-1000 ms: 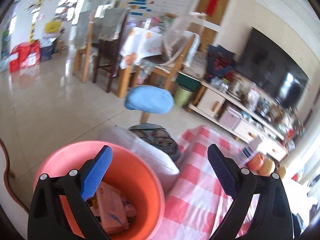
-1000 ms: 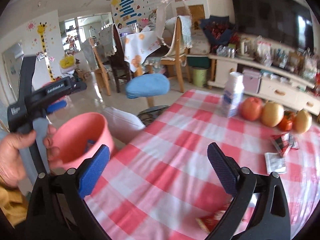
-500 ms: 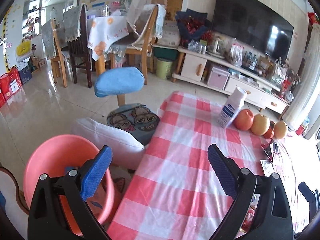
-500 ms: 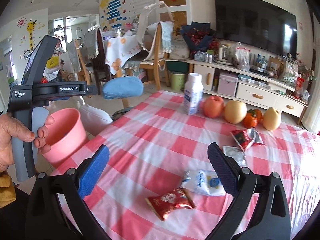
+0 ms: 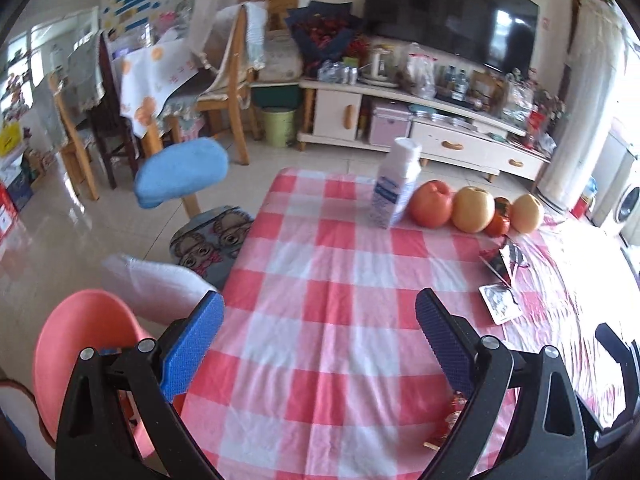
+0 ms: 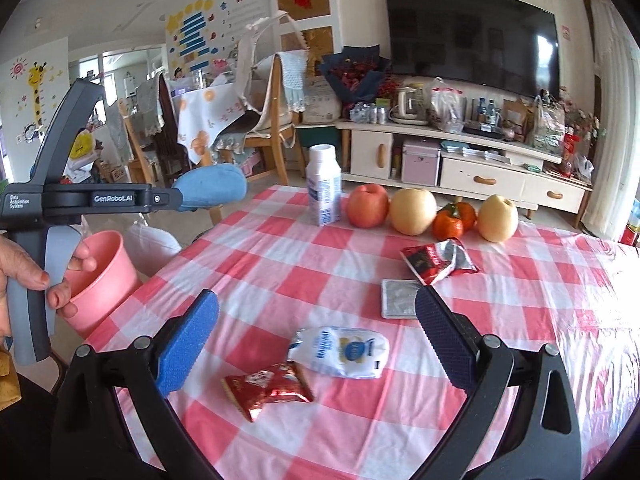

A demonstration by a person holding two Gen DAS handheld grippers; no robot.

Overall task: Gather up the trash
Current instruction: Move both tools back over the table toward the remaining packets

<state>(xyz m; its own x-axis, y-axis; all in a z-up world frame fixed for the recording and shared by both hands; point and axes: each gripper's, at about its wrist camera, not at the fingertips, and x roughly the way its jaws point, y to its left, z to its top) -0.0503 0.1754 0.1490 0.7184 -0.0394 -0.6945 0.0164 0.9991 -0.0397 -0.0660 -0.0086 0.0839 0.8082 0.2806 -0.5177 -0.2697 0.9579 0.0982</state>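
Wrappers are lying on the desk: the red packet is sitting just ahead of your right tool, its length running crosswise. Both tools are gaping wide and empty; your left tool is hovering farther off.

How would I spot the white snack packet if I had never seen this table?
Start at the table with the red and white checked cloth. Come away from the fruit row at its far side toward the near edge, where two packets lie side by side. The white packet is the pale, puffy one with blue print, beside the shiny red wrapper.
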